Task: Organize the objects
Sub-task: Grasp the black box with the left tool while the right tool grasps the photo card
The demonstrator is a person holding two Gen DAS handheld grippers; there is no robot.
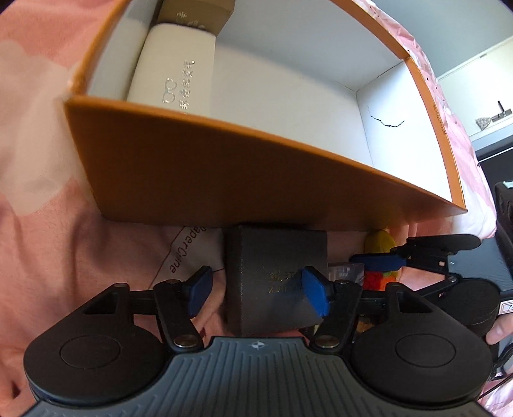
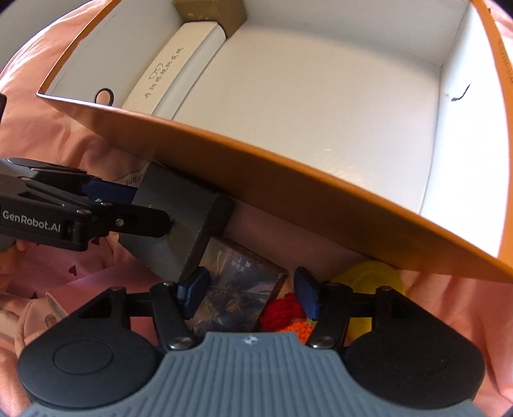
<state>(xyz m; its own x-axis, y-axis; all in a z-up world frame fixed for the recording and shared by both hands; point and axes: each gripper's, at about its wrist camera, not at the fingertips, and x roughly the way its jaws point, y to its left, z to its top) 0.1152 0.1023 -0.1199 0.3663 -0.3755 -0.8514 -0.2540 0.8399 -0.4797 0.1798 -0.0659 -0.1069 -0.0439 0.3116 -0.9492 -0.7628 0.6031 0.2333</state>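
Note:
An orange box (image 1: pixel 224 173) with a white inside stands on pink bedding; it also shows in the right wrist view (image 2: pixel 288 179). Inside lie a white glasses case (image 1: pixel 176 70) (image 2: pixel 173 73) and a brown carton (image 1: pixel 198 12) (image 2: pixel 211 12). My left gripper (image 1: pixel 256 293) is open around a dark grey box (image 1: pixel 275 276) (image 2: pixel 179 224) that lies against the orange box's front wall. My right gripper (image 2: pixel 250 295) is open above a dark printed card box (image 2: pixel 234 288) and a red and orange knitted toy (image 2: pixel 285 311).
A yellow object (image 2: pixel 372 276) (image 1: pixel 380 242) lies under the orange box's front edge. A white paper with printed letters (image 1: pixel 189 253) lies left of the grey box. The pink bedding (image 1: pixel 41 192) surrounds everything. A dark shelf (image 1: pixel 490 144) stands at the far right.

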